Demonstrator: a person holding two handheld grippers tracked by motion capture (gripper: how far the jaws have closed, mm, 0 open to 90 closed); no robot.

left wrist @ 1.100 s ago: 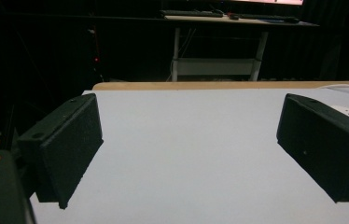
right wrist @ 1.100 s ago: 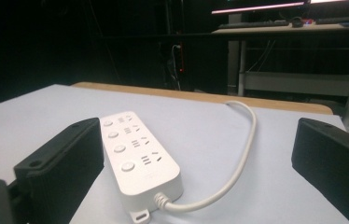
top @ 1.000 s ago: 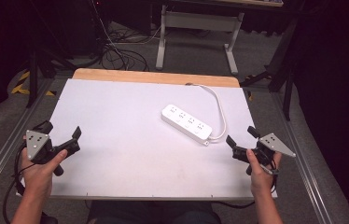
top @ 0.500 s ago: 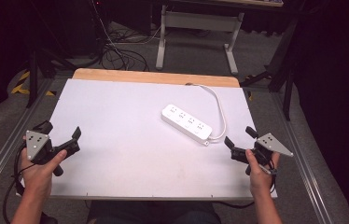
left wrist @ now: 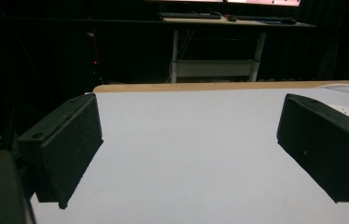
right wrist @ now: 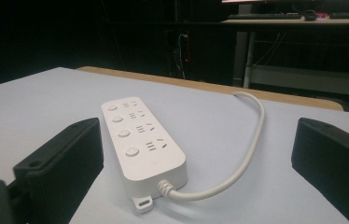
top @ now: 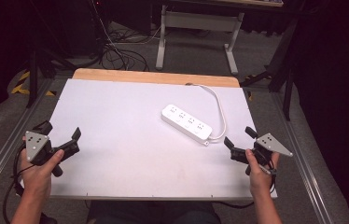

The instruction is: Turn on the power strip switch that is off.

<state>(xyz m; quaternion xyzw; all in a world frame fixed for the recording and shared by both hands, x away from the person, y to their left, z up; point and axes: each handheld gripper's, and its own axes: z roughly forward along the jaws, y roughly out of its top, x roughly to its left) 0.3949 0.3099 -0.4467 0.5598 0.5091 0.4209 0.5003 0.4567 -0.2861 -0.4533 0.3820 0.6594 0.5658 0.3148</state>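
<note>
I'm looking down at a table [top: 116,168] with a flat white top and a strip of bare wood along its far edge. 1 thing lies on it: a white power strip [top: 186,122], right of centre and set at a diagonal, with 4 rows of sockets and a button beside each. Its white cable [top: 221,112] leaves the near end, curves along the right side and runs off the far edge.

table [top: 116,154] – white top, wooden strip along far edge | power strip [top: 186,122] – white, four sockets, lying flat right of centre | cord [top: 220,112] – white, loops to the far edge | floor cables [top: 112,56] beyond the table
</note>
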